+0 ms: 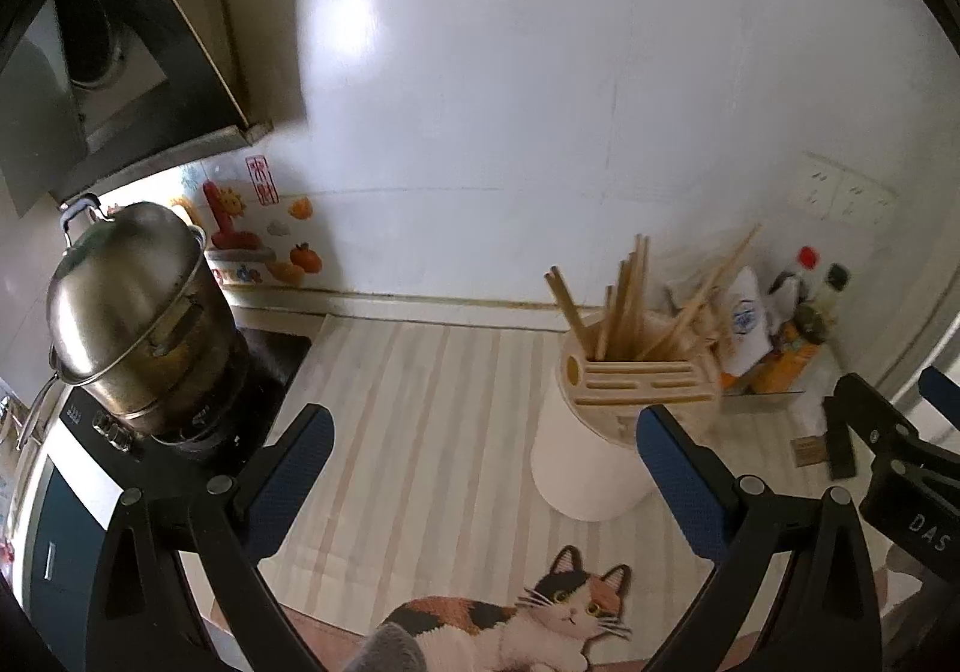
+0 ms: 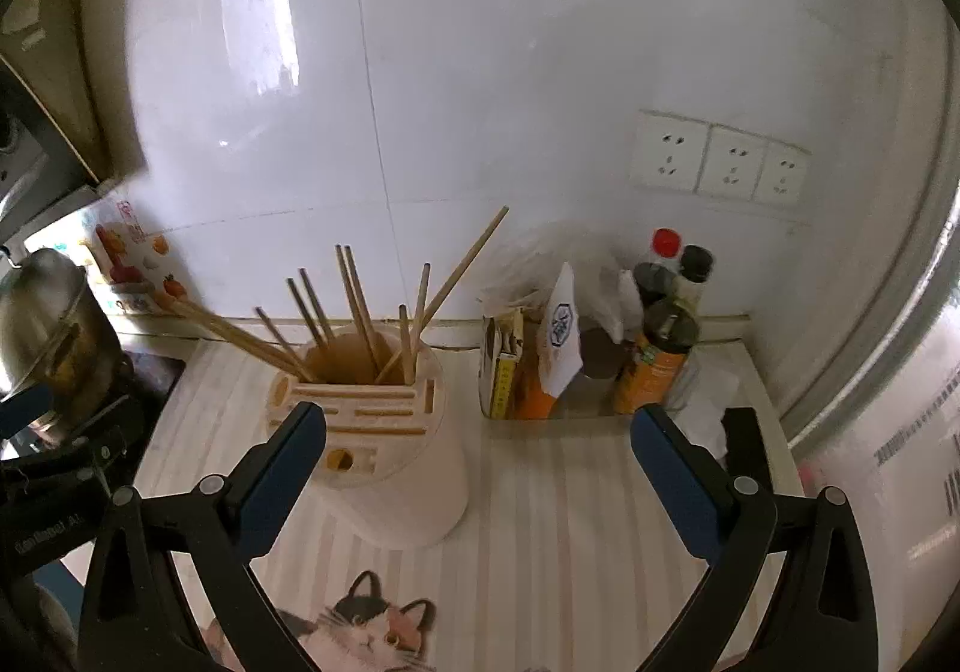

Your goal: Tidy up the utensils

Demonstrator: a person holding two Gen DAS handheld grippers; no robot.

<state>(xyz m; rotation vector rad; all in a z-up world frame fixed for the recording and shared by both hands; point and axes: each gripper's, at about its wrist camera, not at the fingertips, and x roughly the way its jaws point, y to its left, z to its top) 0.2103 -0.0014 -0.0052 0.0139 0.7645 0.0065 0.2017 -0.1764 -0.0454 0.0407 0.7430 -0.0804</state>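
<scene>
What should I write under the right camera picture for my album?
Open right gripper hovers before a white utensil holder full of wooden chopsticks.

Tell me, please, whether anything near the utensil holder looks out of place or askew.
The chopsticks in the white utensil holder stand untidily: they splay in all directions, and one pair leans far out over the rim to the left. Nothing looks spilled or damaged. Both grippers are open and empty.
</scene>
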